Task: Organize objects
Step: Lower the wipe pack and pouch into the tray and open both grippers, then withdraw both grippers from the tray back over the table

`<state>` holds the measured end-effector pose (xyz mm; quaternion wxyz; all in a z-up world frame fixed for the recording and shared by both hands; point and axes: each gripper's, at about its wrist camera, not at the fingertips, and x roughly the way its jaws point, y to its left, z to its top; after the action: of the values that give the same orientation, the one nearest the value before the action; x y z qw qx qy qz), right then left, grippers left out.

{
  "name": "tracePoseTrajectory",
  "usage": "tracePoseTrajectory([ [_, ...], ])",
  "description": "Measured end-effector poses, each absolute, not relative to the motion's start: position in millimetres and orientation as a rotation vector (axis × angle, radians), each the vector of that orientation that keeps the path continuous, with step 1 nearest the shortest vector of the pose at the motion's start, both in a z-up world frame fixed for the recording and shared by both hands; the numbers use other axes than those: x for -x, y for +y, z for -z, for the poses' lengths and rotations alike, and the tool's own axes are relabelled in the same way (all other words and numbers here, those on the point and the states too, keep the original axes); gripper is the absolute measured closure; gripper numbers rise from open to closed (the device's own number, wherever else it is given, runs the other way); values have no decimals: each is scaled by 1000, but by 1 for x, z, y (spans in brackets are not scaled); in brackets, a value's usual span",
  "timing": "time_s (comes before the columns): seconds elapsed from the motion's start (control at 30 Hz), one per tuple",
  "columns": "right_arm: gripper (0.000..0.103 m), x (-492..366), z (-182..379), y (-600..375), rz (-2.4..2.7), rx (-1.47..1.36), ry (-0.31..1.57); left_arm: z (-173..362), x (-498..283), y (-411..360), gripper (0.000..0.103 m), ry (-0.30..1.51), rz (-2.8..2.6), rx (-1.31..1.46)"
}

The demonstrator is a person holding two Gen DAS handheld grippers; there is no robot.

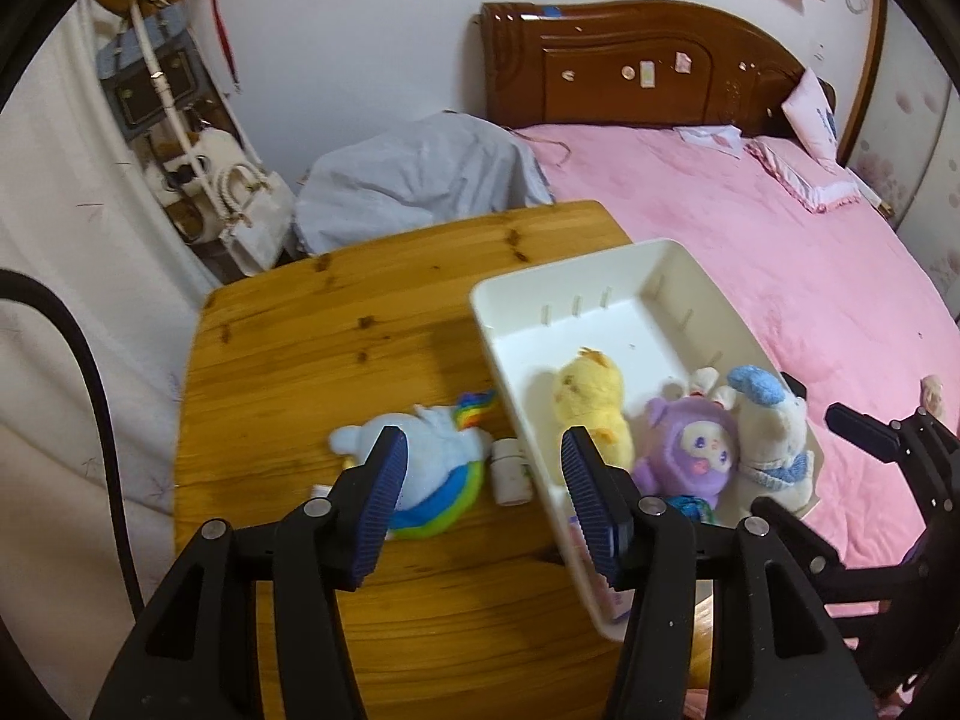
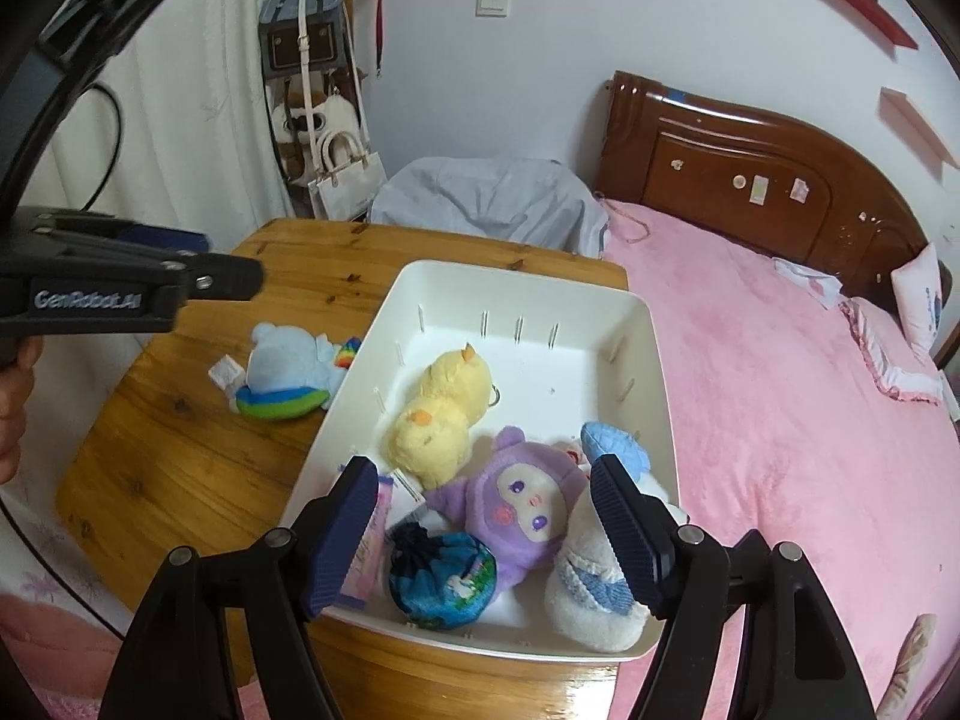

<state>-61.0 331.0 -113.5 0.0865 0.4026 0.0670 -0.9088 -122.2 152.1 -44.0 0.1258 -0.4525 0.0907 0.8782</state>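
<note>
Landmark: the white tray (image 2: 636, 324) on the wooden table (image 2: 180, 468); every place below is relative to it.
Right gripper (image 2: 486, 534): it hovers over the tray's near end, fingers apart, nothing between them.
Left gripper (image 1: 480, 498): it is above the tray's left wall, fingers apart and empty.
Inside tray, near end: a blue pouch (image 2: 441, 576), a purple doll (image 2: 522, 504), a white-and-blue plush (image 2: 594, 594); behind them a yellow chick (image 2: 441, 414).
Outside tray, left: a blue rainbow plush (image 1: 432, 468) and a small white bottle (image 1: 510, 471), just beside the wall.
Step in hand: probably between two picks; these two things are not yet in the tray.
Next move: it seems the left gripper must descend on the plush.
Views: only the left view shows the bottle; only the right view shows the whole pouch.
Far: a pink bed (image 2: 780, 420) behind the tray.
</note>
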Motion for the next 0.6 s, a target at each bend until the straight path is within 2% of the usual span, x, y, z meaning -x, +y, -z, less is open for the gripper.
tracePoseTrajectory([
  [0.07, 24, 61, 112, 326, 2723, -1196, 188, 41, 121, 143, 45, 280, -2580, 1305],
  [0.4, 24, 59, 98, 285, 2779, -1143, 135, 29, 117, 82, 45, 305, -2641, 1278],
  [0.6, 24, 60, 92, 264, 2802, -1130, 35, 25, 115, 46, 45, 338, -2670, 1266],
])
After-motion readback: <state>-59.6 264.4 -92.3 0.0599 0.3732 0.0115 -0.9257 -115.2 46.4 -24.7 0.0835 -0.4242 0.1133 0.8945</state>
